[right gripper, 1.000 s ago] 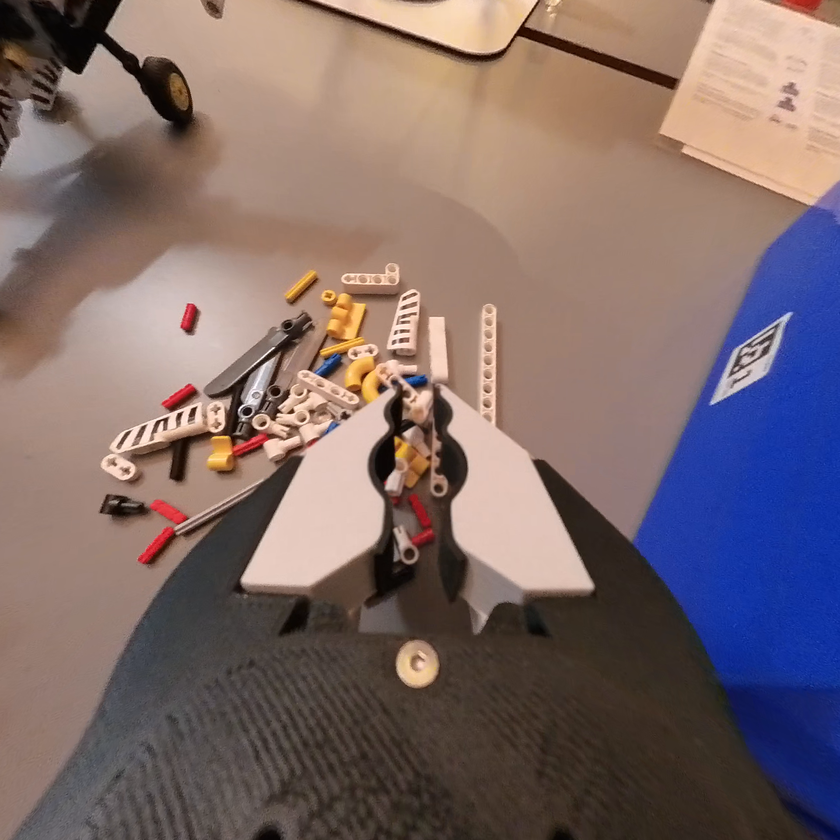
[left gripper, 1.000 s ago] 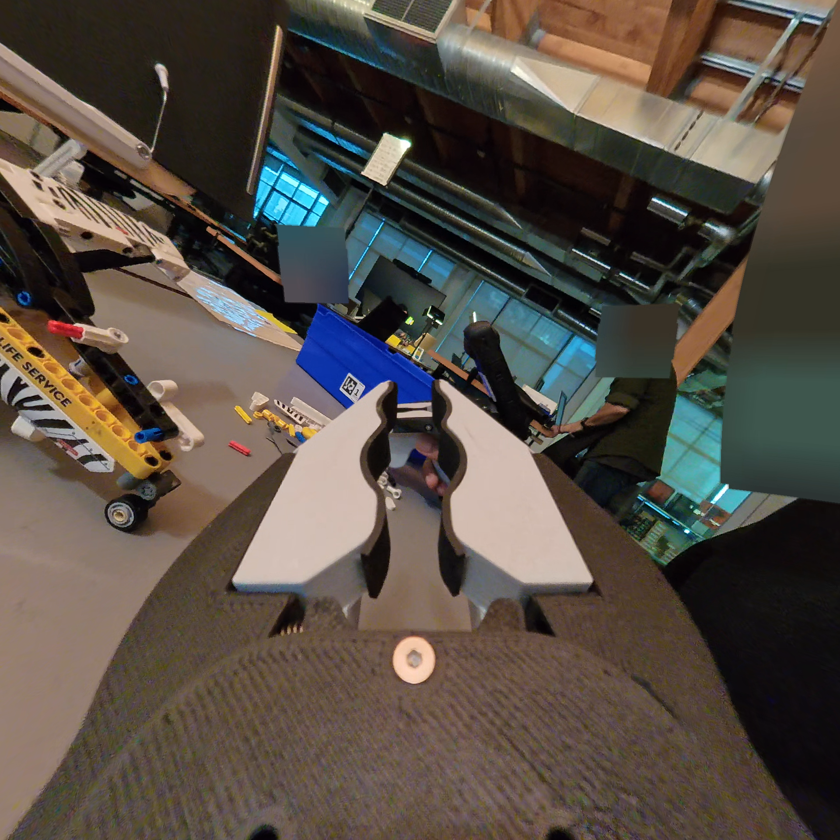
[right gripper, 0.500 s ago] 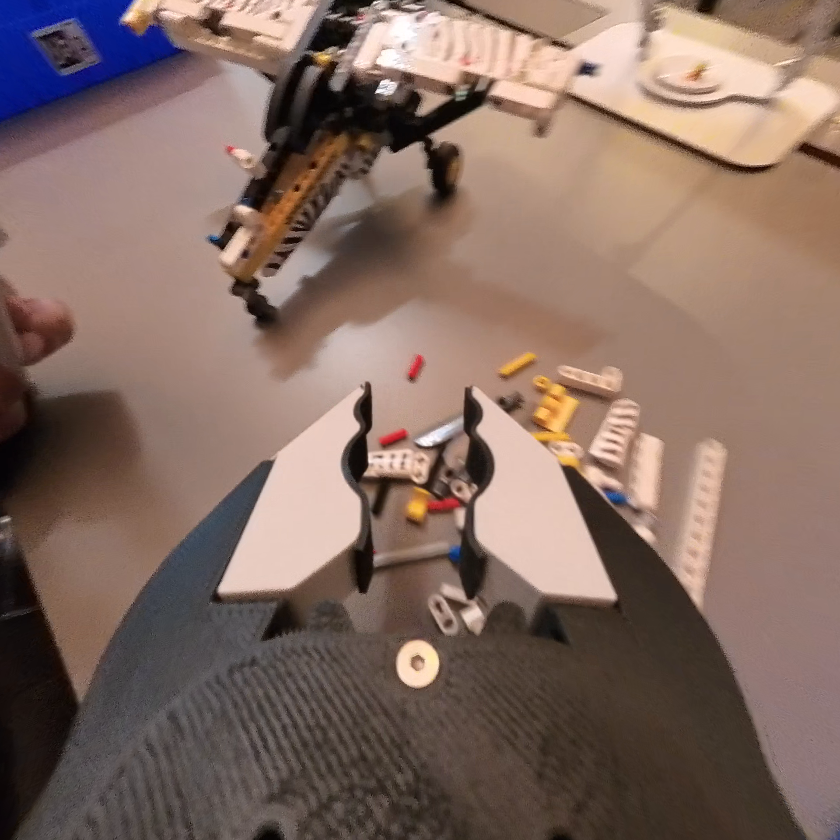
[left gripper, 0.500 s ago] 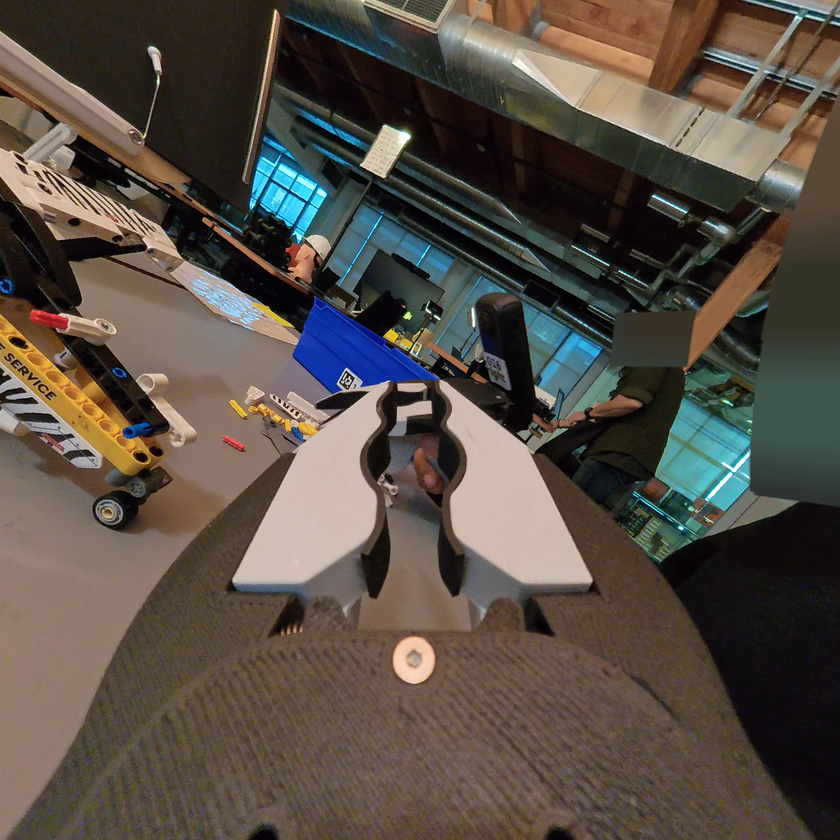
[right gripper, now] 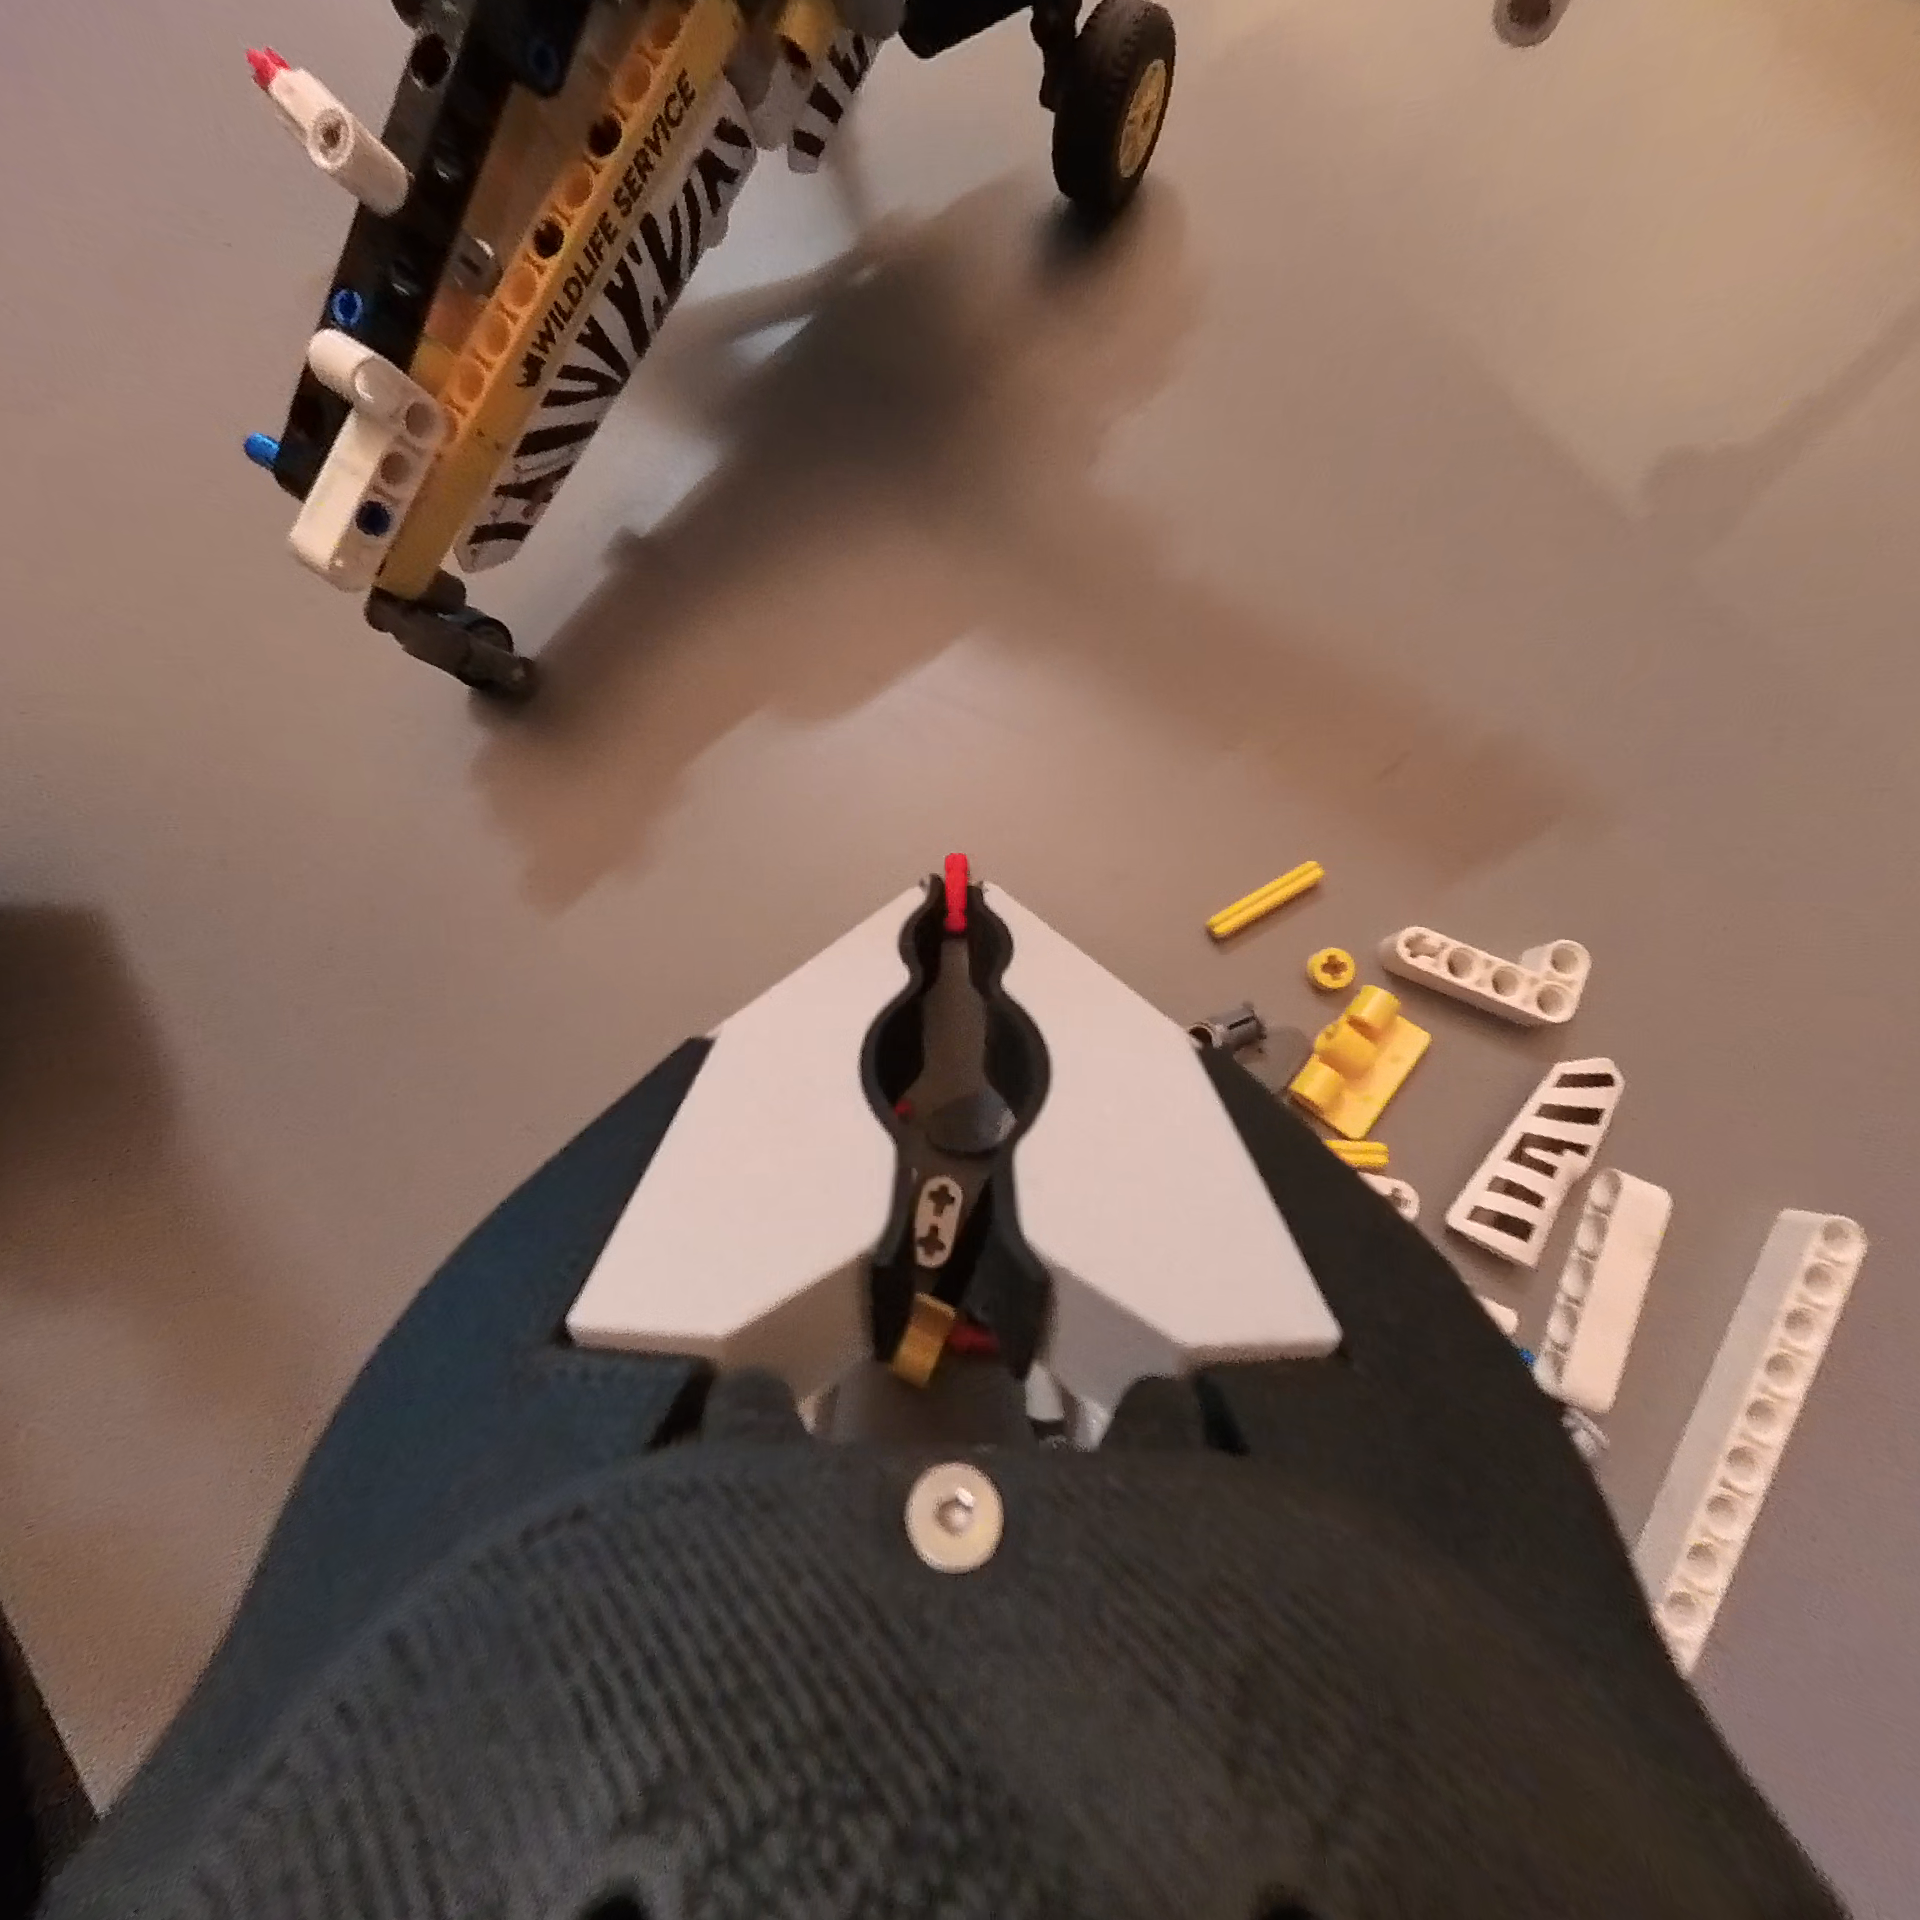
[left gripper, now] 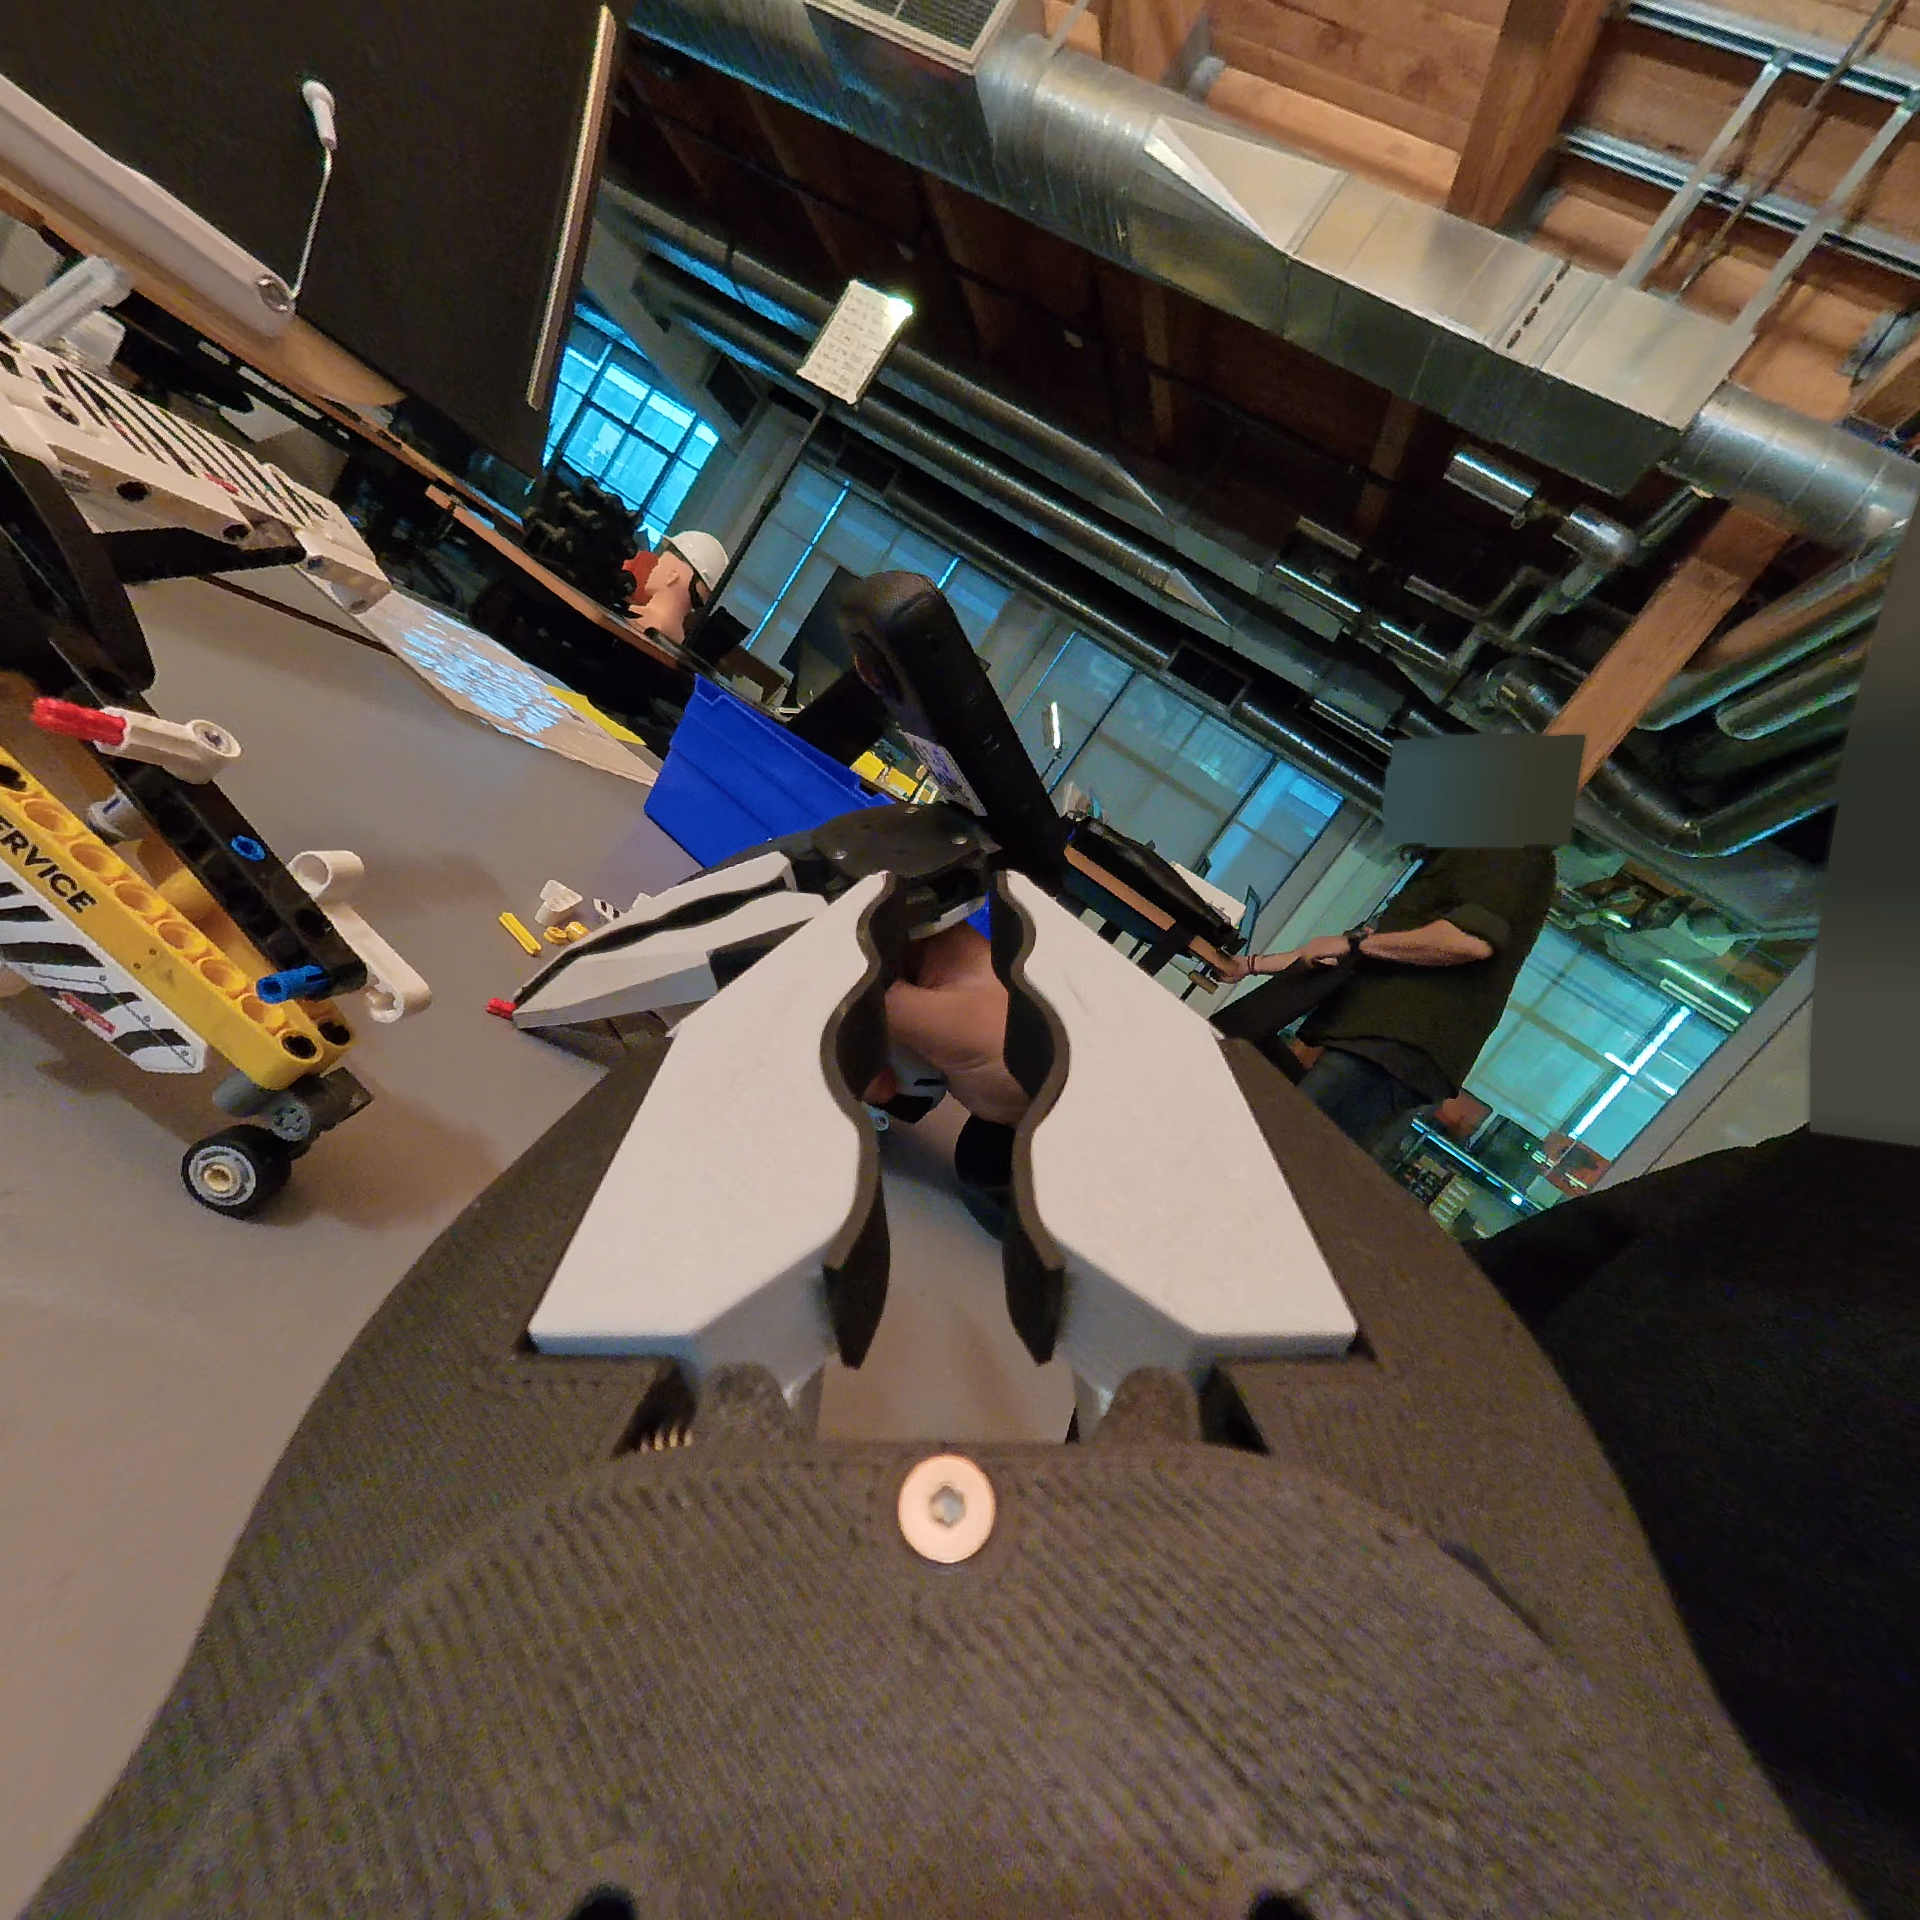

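Red pin [right gripper: 954,891] sits pinched at the tips of the right gripper [right gripper: 954,904], jaws pressed on it, low over the bench [right gripper: 1039,623] beside loose parts [right gripper: 1455,1091], near the model [right gripper: 540,301]. Left gripper [left gripper: 940,914] hovers, jaws slightly spread, empty.

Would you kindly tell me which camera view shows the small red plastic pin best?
The right wrist view: the small red plastic pin sits pinched at the right gripper tips. The left wrist view shows only its red end.
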`<state>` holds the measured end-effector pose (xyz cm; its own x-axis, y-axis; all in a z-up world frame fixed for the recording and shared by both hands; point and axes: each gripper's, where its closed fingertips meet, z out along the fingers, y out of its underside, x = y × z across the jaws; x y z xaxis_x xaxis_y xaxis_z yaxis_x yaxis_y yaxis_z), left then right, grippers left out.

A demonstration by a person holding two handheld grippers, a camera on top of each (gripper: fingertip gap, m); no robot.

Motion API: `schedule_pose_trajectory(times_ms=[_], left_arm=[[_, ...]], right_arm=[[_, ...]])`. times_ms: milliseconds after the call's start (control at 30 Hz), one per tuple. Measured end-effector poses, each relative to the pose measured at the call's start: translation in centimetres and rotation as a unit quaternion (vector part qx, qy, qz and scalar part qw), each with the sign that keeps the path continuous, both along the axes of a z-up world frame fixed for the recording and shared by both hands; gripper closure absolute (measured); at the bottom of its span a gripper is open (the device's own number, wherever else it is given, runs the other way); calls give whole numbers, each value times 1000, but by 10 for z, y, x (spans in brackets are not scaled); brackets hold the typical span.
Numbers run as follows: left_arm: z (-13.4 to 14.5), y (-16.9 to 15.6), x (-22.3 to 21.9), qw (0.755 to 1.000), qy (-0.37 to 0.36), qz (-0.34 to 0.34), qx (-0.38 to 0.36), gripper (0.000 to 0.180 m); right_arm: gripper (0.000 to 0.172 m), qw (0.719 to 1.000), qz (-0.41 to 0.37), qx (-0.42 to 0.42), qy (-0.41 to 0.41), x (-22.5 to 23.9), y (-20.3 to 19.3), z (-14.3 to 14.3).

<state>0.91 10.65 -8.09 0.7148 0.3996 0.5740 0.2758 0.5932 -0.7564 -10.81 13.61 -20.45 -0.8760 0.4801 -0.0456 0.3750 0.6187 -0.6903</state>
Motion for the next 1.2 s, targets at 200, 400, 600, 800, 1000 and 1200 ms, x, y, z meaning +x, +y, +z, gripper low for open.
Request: schedule_pose_trajectory(times_ms=[200, 400, 600, 800, 1000, 1200], left_arm=[[0, -1, 0, 1000, 1, 2, 2, 168], [0, -1, -1, 1000, -2, 3, 6, 168], [-4, -30, -18, 997, -25, 69, -20, 166], [2, -97, -62, 981, -49, 172, -71, 167], [-17, -89, -83, 983, -48, 121, -127, 163], [-24, -89, -84, 988, -72, 98, -98, 162]], right_arm=[[169, 994, -66, 52, 64, -25, 29, 2], [150, 993, -13, -66, 96, -6, -2, 44], [149, 971, 78, -196, 109, 23, -43, 105], [145, 949, 150, -266, 85, 21, -83, 140], [151, 944, 190, -231, 138, 26, -96, 108], [154, 950, 205, -160, 175, 29, -100, 78]])
